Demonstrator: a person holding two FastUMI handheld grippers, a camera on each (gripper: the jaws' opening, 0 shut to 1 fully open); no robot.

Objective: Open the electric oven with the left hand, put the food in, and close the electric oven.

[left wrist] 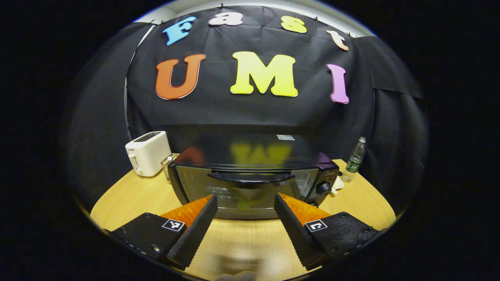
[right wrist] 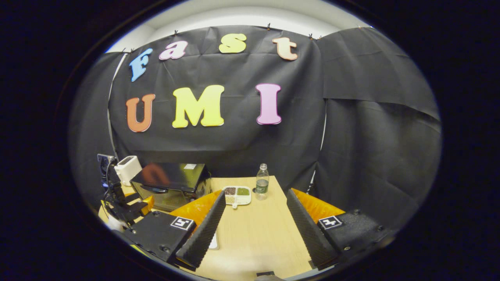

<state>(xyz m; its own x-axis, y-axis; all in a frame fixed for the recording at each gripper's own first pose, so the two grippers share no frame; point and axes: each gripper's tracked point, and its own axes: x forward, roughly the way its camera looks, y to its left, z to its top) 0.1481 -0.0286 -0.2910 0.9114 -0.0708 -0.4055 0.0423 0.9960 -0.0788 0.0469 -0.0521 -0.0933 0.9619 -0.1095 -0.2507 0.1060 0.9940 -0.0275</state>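
While the oven [left wrist: 250, 175] door is shut, left gripper view looks straight at it: left gripper [left wrist: 245, 203] sits in front of the oven w/ jaws apart, holding nothing, lined up roughly under the door handle [left wrist: 250, 177]. Prob. placed that way to go for the handle, since the task wants this hand to open the door. A white toaster [left wrist: 148, 153] stands left of the oven, a water bottle [left wrist: 354, 160] right of it, all on the wooden counter [left wrist: 129, 199]. A control knob [left wrist: 323, 188] sits at the oven's right front.

In right gripper view, right gripper [right wrist: 256, 203] hangs well back from the oven, over bare counter, jaws apart, nothing between them. Food tray [right wrist: 237, 194], a white divided dish w/ dark and green portions, lies on the counter just right of the oven, bottle beside it on the far side. Tray is near the door side, prob. so it can go in w/o a long carry. Left gripper and the hand holding it show at this view's left edge, in front of the oven. Judged: task at its start; door unopened, food not yet picked up.
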